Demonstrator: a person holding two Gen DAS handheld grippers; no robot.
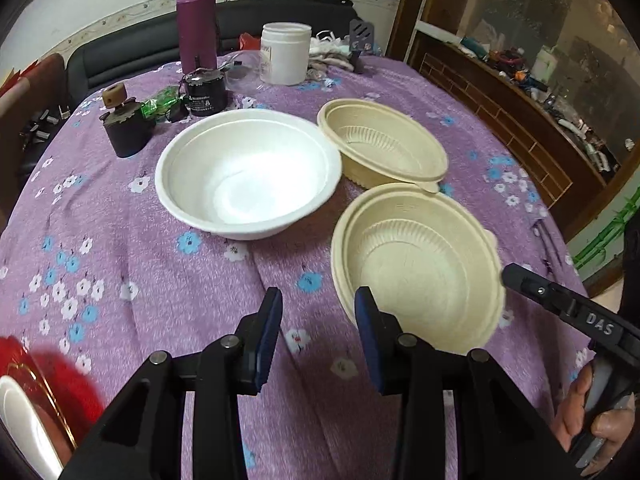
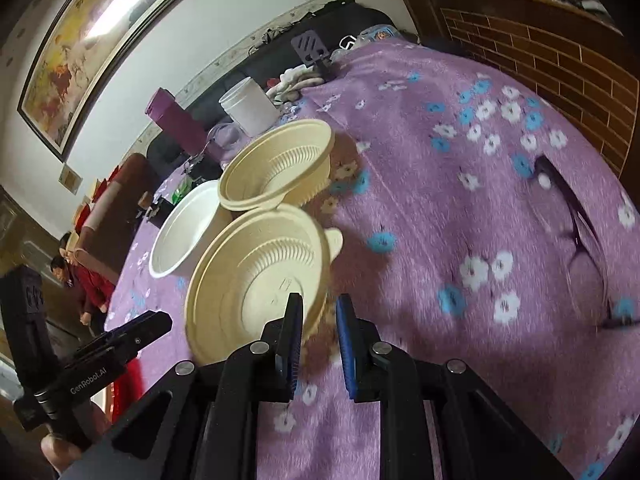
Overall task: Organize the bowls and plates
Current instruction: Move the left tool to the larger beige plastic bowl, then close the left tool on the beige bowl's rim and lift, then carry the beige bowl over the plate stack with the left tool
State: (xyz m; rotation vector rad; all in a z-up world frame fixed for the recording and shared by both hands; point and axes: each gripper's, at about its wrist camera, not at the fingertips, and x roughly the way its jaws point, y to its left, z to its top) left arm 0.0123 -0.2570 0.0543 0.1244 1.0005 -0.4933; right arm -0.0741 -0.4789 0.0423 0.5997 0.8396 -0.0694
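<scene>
Near cream bowl (image 1: 420, 272), ribbed inside, seemingly tilted beside white bowl (image 1: 248, 176).

Bench cloth (image 1: 120, 240): fuzzy purple fabric, matt, printed with blue and white flowers. White bowl (image 1: 248, 176): looks like foam or pulp, smooth, soft sheen inside. Two cream bowls, near one (image 1: 420, 268) and far one (image 1: 384, 140): thin moulded plastic, matt, ribbed walls. Left claw (image 1: 318, 316) and right claw (image 2: 319, 320): matt black plastic arms, blue ribbed rubbery pads (image 1: 366, 312), bare metal pivot pins. Purple bottle (image 1: 196, 20): smooth plastic, slight gloss. White jar (image 1: 285, 54): smooth plastic. Cabinet (image 1: 500, 120): brown wood, semi-gloss. Glasses (image 2: 576, 240): glossy dark plastic frame.
</scene>
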